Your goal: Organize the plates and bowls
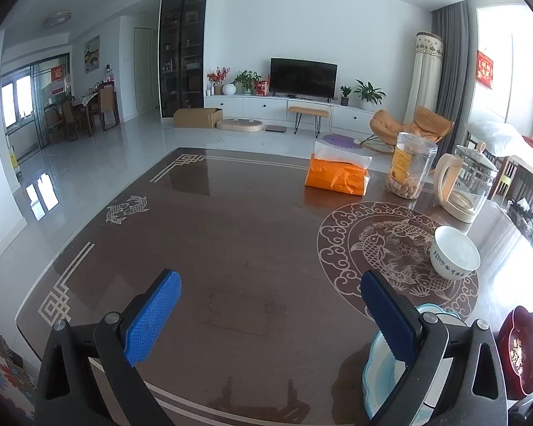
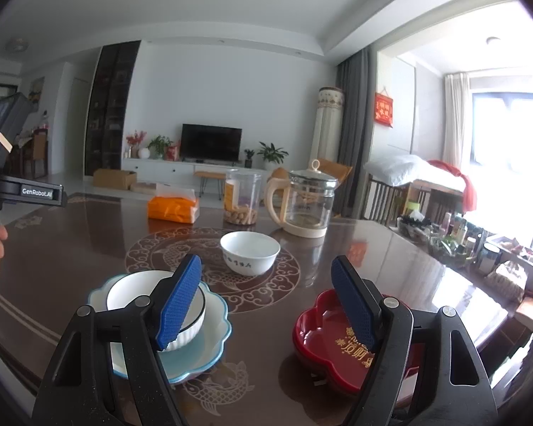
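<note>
A white ribbed bowl (image 2: 124, 293) sits inside a pale blue scalloped plate (image 2: 215, 330) on the dark table. A second white bowl (image 2: 249, 250) with dark characters stands alone farther back; it also shows in the left wrist view (image 1: 455, 257). A red flower-shaped dish (image 2: 319, 326) with gold lettering lies at the right. My right gripper (image 2: 266, 305) is open and empty, above the gap between the blue plate and the red dish. My left gripper (image 1: 270, 316) is open and empty over bare table, left of the blue plate (image 1: 376, 365) and red dish (image 1: 522, 351).
An orange tissue pack (image 2: 173, 207), a clear snack jar (image 2: 241, 198) and a glass kettle (image 2: 307, 202) stand at the table's far side. Clutter lines a shelf at the right (image 2: 479, 245). The table's left corner and edge (image 1: 28, 305) are near my left gripper.
</note>
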`<state>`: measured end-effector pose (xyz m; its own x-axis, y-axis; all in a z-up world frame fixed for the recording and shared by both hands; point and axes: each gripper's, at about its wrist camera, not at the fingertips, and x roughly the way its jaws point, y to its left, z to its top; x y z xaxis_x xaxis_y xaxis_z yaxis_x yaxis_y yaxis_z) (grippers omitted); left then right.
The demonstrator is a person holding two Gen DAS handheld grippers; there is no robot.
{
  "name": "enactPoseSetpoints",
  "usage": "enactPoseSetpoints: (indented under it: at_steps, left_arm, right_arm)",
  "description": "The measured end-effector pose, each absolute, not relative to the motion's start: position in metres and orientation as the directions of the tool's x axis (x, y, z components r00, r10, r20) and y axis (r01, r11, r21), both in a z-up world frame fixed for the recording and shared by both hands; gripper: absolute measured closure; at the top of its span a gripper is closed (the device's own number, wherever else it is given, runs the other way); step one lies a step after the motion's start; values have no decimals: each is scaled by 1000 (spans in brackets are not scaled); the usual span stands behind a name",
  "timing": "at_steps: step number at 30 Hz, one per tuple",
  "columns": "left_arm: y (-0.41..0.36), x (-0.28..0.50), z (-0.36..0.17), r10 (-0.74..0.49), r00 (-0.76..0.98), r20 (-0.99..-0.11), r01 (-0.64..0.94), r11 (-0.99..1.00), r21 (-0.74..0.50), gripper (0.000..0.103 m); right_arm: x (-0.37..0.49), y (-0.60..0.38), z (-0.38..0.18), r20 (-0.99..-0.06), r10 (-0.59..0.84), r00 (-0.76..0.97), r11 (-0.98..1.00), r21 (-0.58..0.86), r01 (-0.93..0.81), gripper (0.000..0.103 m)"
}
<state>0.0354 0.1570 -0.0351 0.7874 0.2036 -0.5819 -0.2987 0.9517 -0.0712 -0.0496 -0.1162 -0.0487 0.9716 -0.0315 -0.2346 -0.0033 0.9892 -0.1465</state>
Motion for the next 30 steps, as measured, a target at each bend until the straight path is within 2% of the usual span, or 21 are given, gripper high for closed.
enactPoseSetpoints:
  at_steps: [5,18,24,30]
  left_arm:
    - [162,36,-36,182,788,-588,-298,949,-105,2]
    - [177,32,-38,78,828,-555,-297,900,-318,2]
    - [180,33,-36,84,832,-549,-311,889,-335,2]
    - [185,33,-40,105,805,-585,-361,867,-342,2]
  right_arm:
    - [-49,-119,-48,-241,-32,970,991,-136,-1,24]
    - [-46,-120,-51,-251,-34,967,990,-142,-2,24]
    - [-47,-120,-50,-252,-34,967,990,-142,-2,24]
    - [-47,-119,-50,-252,-35,967,990,-142,-1,24]
